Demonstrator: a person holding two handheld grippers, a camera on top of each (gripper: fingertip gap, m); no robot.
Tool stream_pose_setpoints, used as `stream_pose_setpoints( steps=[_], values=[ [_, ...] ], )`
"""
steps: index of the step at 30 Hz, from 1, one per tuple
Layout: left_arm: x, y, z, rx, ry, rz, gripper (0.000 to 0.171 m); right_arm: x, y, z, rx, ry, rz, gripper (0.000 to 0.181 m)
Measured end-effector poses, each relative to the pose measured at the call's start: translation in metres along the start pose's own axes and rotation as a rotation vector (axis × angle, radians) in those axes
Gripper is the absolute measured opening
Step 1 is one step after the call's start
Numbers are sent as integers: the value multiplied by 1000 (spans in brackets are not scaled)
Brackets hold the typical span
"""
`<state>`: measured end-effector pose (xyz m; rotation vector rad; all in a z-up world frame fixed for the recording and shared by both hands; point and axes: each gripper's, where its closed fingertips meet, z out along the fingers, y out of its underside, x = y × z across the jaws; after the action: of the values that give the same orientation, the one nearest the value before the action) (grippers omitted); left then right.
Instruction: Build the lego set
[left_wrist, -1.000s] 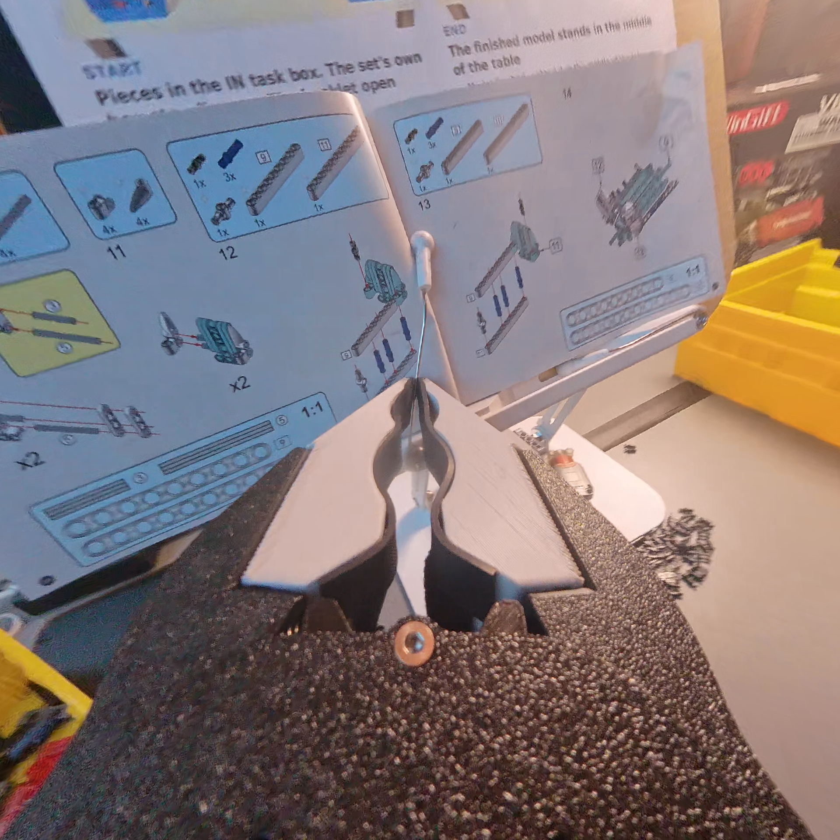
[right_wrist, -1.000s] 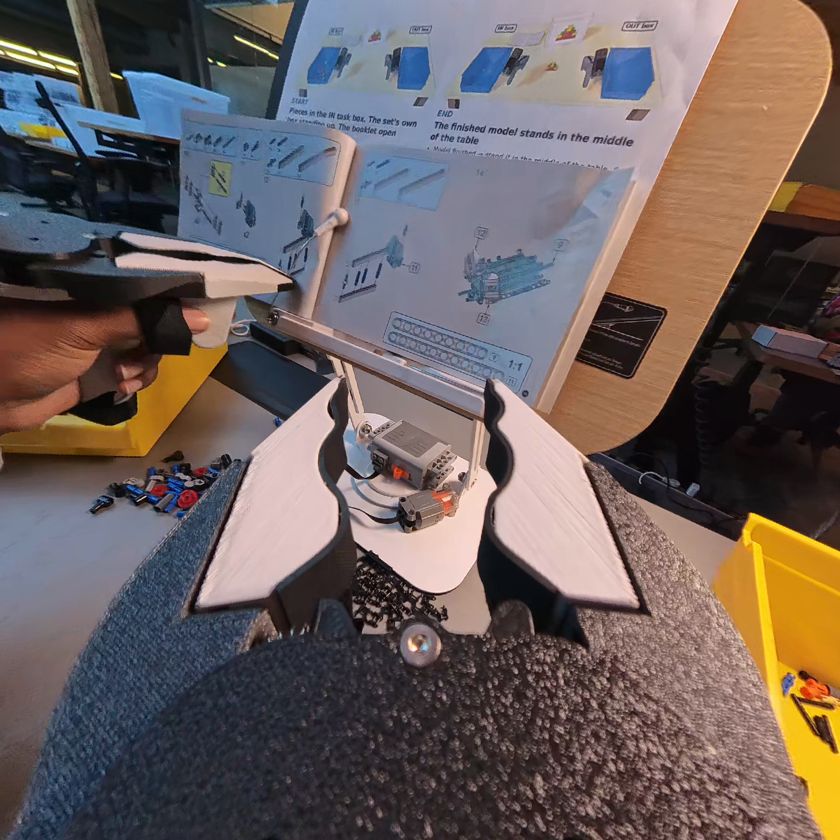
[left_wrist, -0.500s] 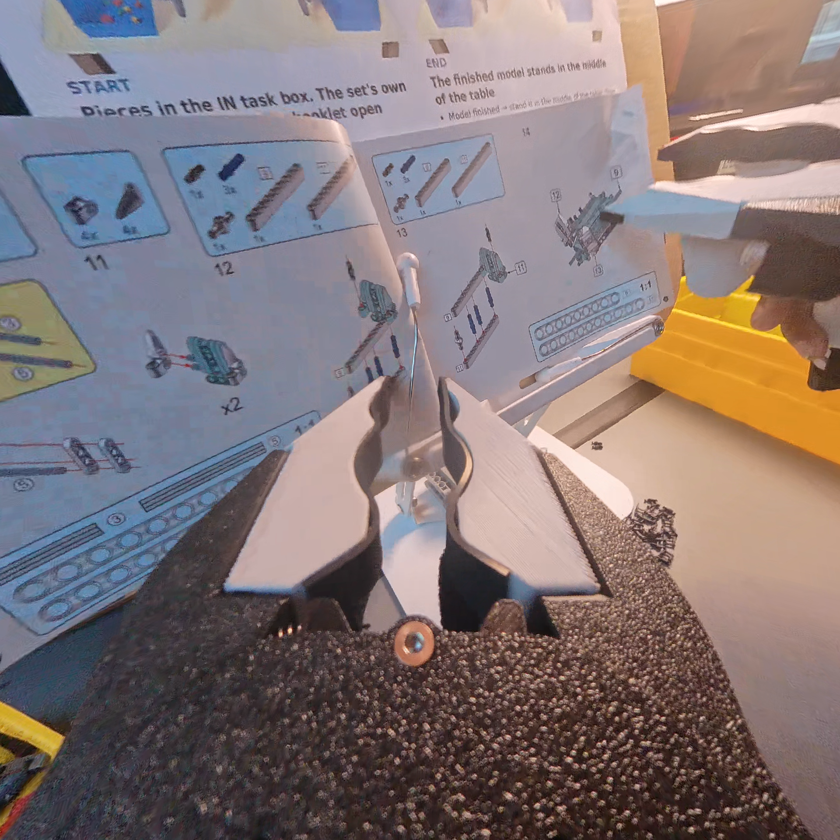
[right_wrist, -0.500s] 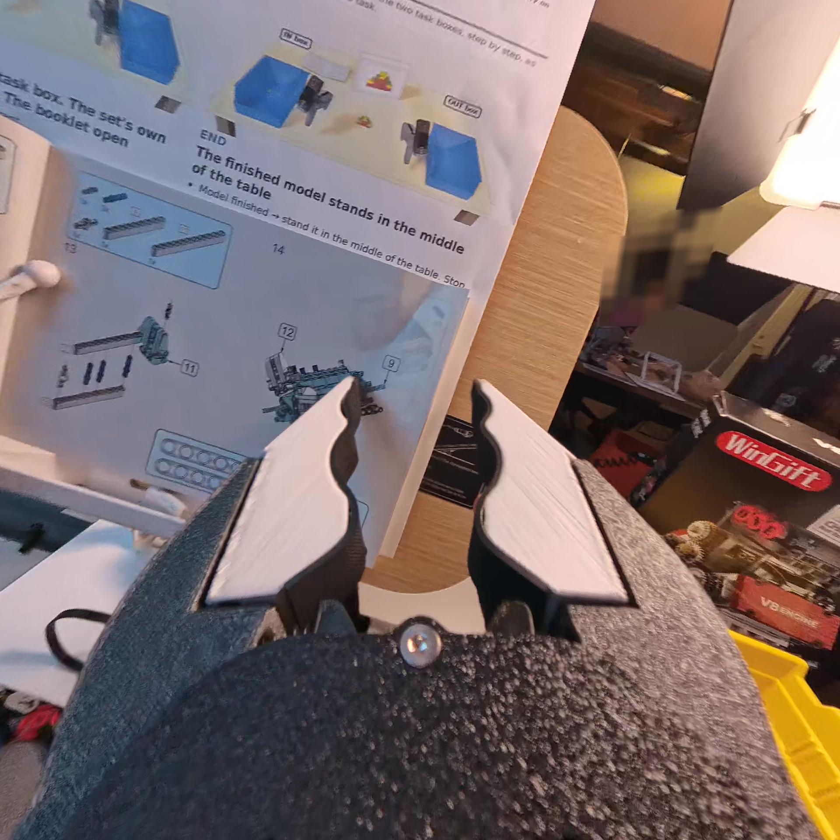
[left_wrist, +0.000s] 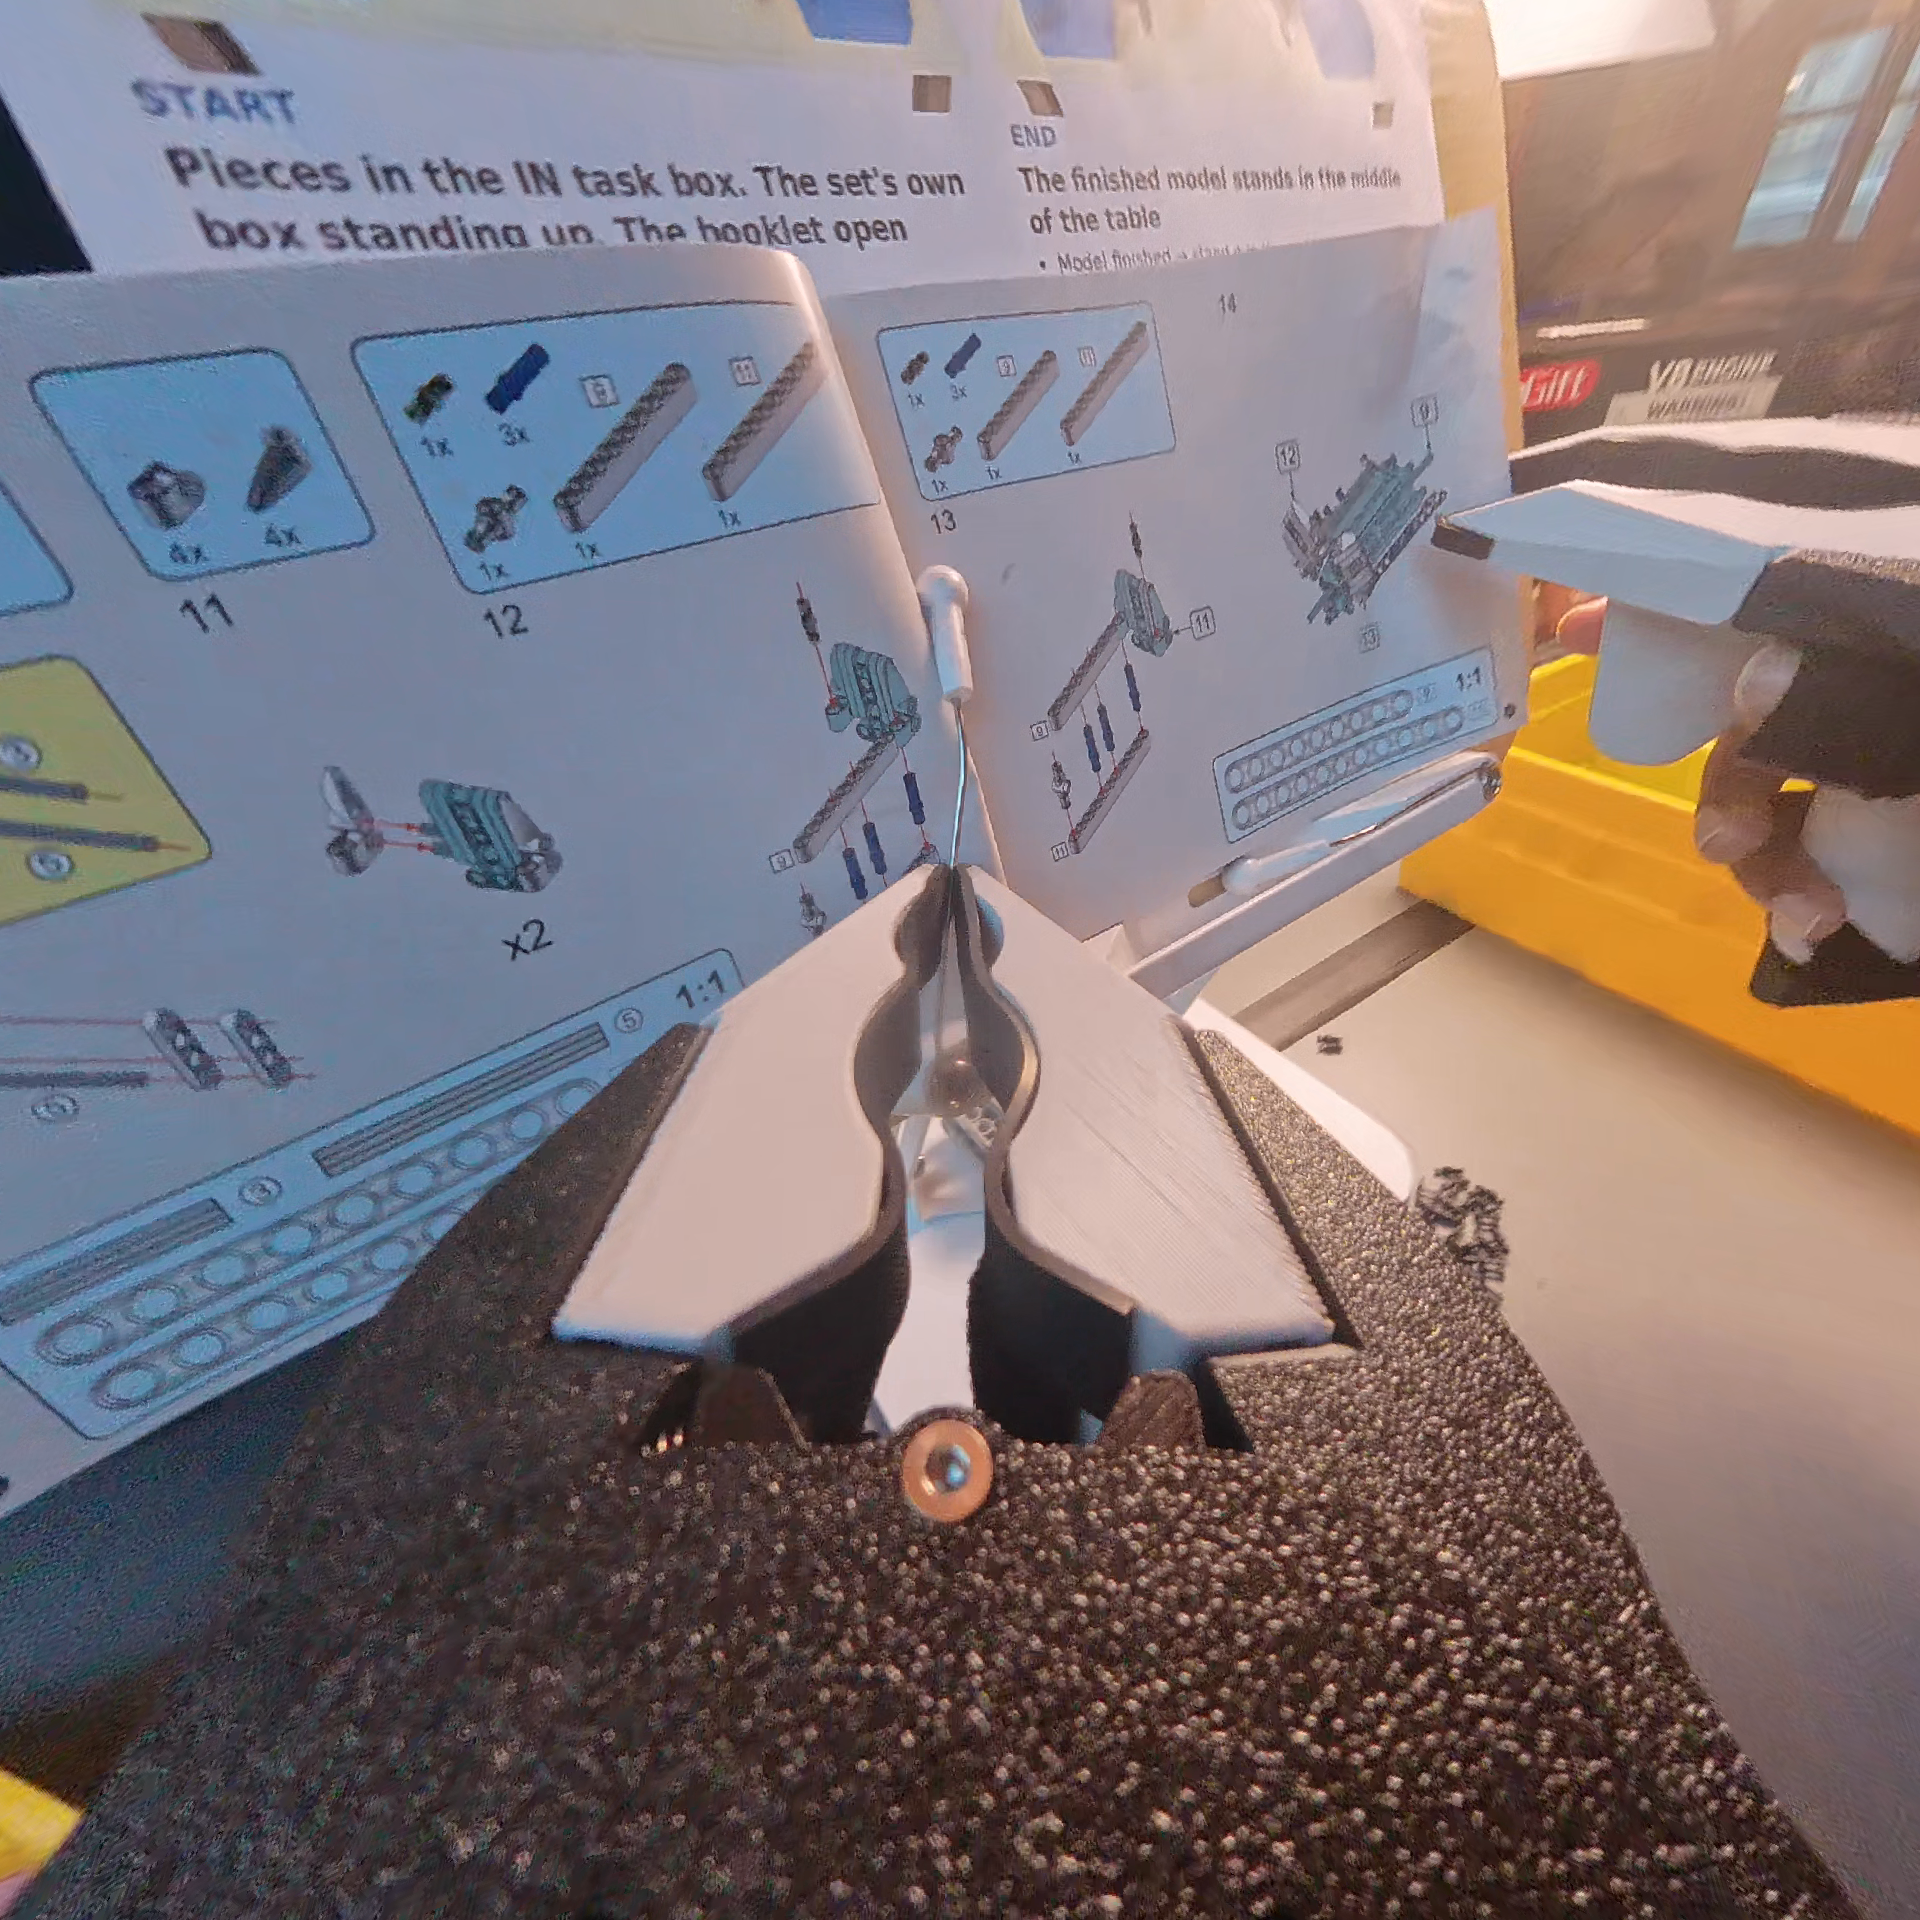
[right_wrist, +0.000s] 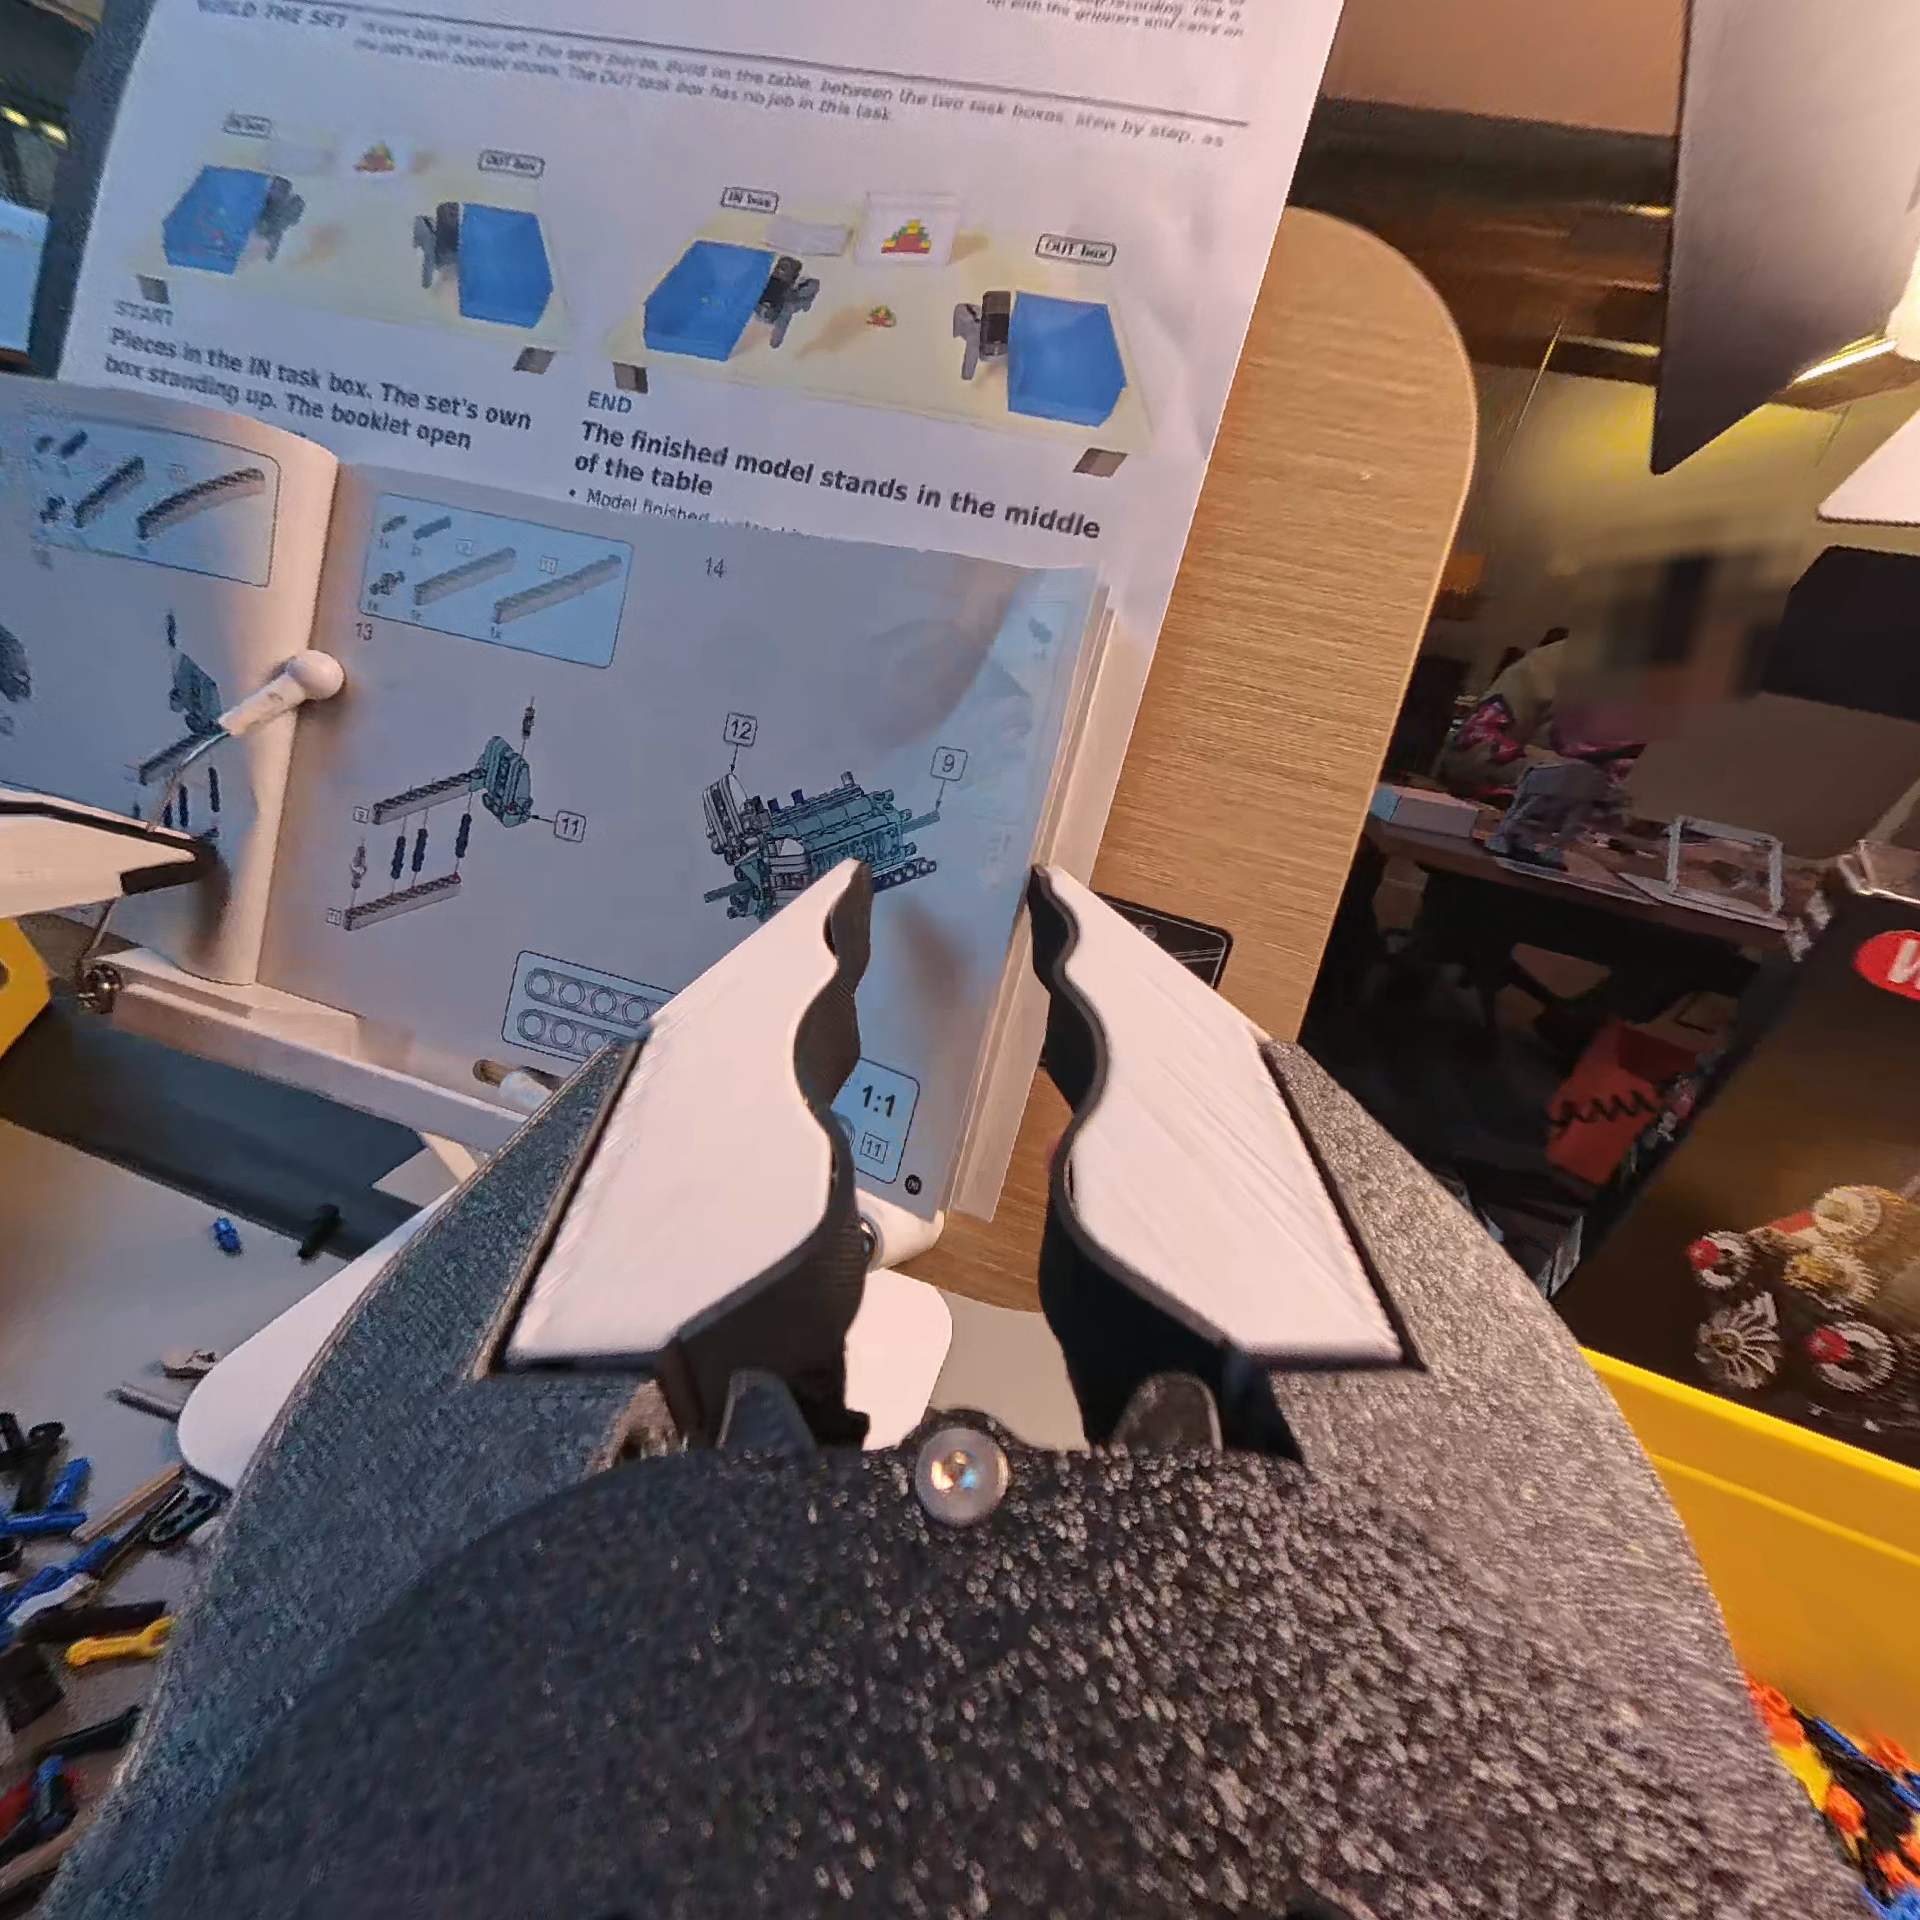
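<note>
Left gripper (left_wrist: 951, 883) clamped on page-holder wire (left_wrist: 961, 774), frame centre, at booklet (left_wrist: 623, 675) spine. Right gripper (right_wrist: 945, 883) agape, empty – tips flanking page edge (right_wrist: 1049, 831), centre right. Risk: wire slips from pinch, snaps back; page creases if nipped askew.

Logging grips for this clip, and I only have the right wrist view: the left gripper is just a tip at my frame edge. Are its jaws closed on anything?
Observer: Yes. The left wrist view shows the left gripper with jaws shut on the thin page-holder wire.
Operator: How near is the right gripper to the page?
Observer: Side-on, the right gripper reaches the booklet at its outer edge; contact is unclear.
Operator: Anything hidden below it?
Observer: A small pile of black pieces on the table.
</note>
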<state>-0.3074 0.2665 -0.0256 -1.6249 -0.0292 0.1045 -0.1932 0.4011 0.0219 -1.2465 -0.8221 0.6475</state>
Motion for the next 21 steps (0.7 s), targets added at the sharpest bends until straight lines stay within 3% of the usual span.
stream_pose_setpoints(
  steps=[5, 8, 11, 17, 21],
  values=[
    [1, 0, -1, 52, 36, -102, 0, -9, 2, -3, -13, -99, 44, 29],
    [2, 0, -1, 55, 37, -115, 0, 4, 4, -1, -14, -58, 59, 35],
    [2, -1, -2, 77, 48, -158, 0, -4, 4, -1, -18, -117, 83, 34],
    [2, -1, -5, 124, 69, -221, 0, -7, -6, -6, 41, -156, 132, 17],
    [2, -1, -5, 133, 94, -246, 0, -11, 3, -1, -6, -254, 204, 10]
  ],
)
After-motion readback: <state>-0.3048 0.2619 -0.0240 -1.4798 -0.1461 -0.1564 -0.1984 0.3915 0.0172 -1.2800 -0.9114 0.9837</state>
